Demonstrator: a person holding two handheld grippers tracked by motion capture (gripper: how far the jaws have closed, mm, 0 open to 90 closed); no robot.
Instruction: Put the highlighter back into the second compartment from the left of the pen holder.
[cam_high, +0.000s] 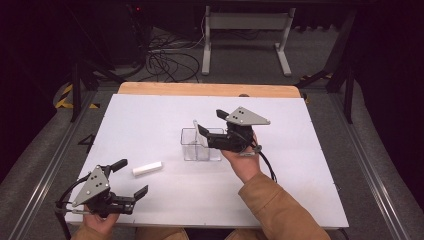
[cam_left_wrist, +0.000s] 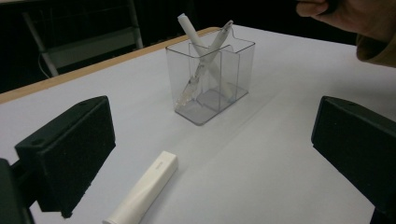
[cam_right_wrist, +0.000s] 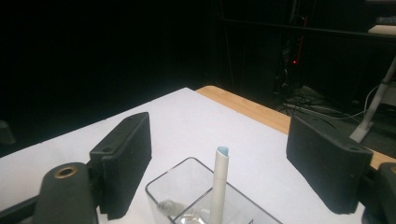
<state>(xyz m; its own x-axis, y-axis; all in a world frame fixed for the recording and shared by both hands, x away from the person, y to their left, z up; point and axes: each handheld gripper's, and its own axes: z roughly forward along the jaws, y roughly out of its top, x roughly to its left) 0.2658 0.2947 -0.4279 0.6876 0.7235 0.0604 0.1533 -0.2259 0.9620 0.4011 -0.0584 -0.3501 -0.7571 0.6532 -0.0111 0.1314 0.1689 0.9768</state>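
Over the middle of the white table (cam_high: 300, 190), the right gripper (cam_high: 210, 126) hangs above the clear plastic holder (cam_high: 201, 145), its jaws spread wide with nothing between them. In the right gripper view the two black jaws stand either side of the top of a white pen (cam_right_wrist: 218, 182) that rises upright out of the holder (cam_right_wrist: 187, 186); neither jaw touches the pen. The person's right hand (cam_high: 243, 162) grasps the gripper from below, with a tan sleeve (cam_high: 275, 210) behind it.

The holder is divided into compartments. The left gripper view shows two pens in it, the white pen (cam_left_wrist: 201, 51) and a translucent pen (cam_left_wrist: 205, 63), leaning against each other so that they cross near the top.

At the near left corner of the table, the left gripper (cam_high: 131, 180) is held low, jaws likewise wide apart and empty, aimed towards the holder. A white cap-like stick (cam_high: 147, 168) lies flat on the table just ahead of it, well apart from the holder; in the left gripper view the stick (cam_left_wrist: 144, 189) lies between the jaws' line of sight but untouched.

Beyond the table's wooden far edge (cam_high: 210, 89), cables (cam_high: 170, 62) and a white frame (cam_high: 245, 30) sit on the floor.
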